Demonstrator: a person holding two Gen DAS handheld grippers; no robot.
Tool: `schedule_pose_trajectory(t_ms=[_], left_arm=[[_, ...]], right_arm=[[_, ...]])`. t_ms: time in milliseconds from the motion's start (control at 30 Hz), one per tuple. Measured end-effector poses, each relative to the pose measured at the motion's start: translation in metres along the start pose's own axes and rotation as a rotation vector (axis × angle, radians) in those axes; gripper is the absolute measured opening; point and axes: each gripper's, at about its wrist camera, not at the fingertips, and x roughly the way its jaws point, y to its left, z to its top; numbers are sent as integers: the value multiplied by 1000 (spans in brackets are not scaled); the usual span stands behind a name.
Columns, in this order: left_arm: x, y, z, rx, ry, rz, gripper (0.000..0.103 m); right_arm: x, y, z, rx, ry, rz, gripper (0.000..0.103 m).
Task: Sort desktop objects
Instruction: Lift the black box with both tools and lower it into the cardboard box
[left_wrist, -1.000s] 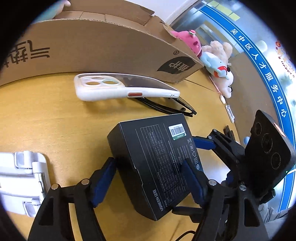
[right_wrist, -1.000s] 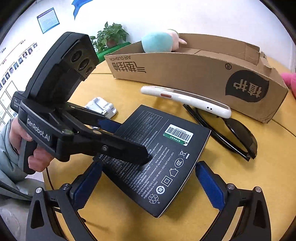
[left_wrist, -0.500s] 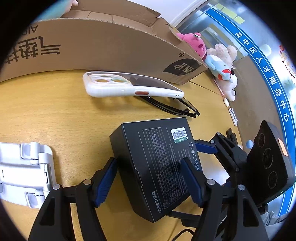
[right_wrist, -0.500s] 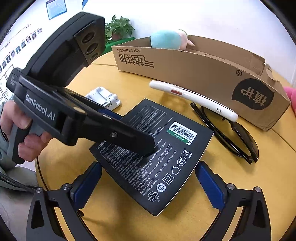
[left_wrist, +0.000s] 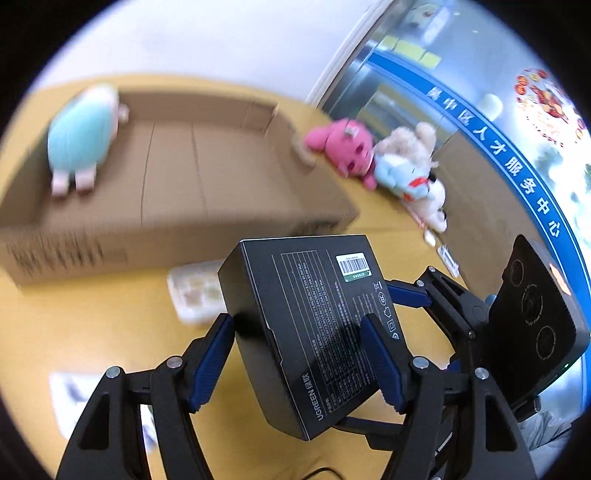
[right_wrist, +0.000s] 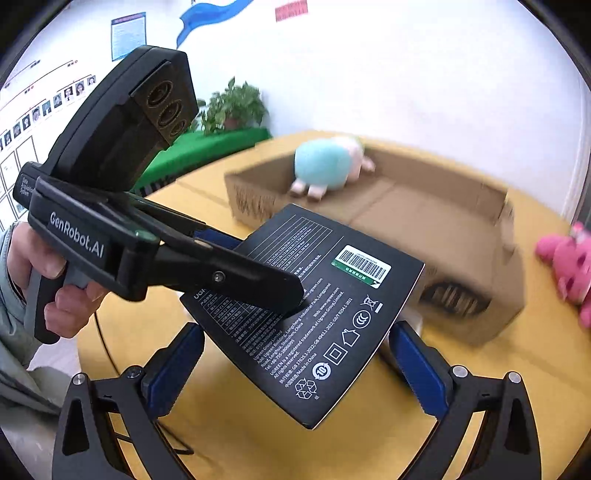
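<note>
The left tongs (left_wrist: 295, 323) are clamping the black box (left_wrist: 306, 295). One blue pad is pressing on its printed, barcoded face and the other is bearing on the opposite side, as the right wrist view shows from the side. A hand (right_wrist: 48, 273) is wrapping around the handle of these tongs. The box is hanging tilted in the air, clear of the yellow counter (left_wrist: 92, 325), in front of the near wall of the cardboard box.

The right tongs (right_wrist: 295, 328) are standing wide apart, and the near corner of the black box is sitting between their two blue pads. Whether those pads are pressing on its edges I cannot tell.

Beyond the black box, a pale flat thing (left_wrist: 195, 291), too blurred to name, is lying on the counter just before the long open cardboard box (left_wrist: 221, 173). A blue-green plush toy (left_wrist: 81, 136) is lying inside that box at its left end. Past the box's right end, a pink plush (left_wrist: 343, 147) and a pale plush (left_wrist: 410, 170) are resting together on the counter. A potted plant (right_wrist: 232, 107) is standing by the far white wall.
</note>
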Motion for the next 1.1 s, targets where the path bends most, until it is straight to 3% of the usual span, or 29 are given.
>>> schedule_pose_trajectory(t_ms=[167, 400, 667, 900, 1000, 1100], left_arm=[[-21, -10, 45, 93, -94, 43, 70], [-43, -1, 100, 150, -192, 54, 70], [-47, 16, 163, 180, -250, 83, 70], [-28, 55, 216, 139, -251, 99, 70], [-1, 70, 233, 122, -188, 135, 67], [26, 98, 244, 51, -126, 86, 64]], right_arm=[[-5, -10, 46, -56, -60, -48, 101], [-3, -24, 107, -148, -136, -99, 101], [26, -59, 175, -178, -170, -107, 101], [74, -97, 222, -163, -144, -80, 101], [88, -117, 239, -123, -196, -33, 103], [115, -114, 247, -231, -166, -129, 103]])
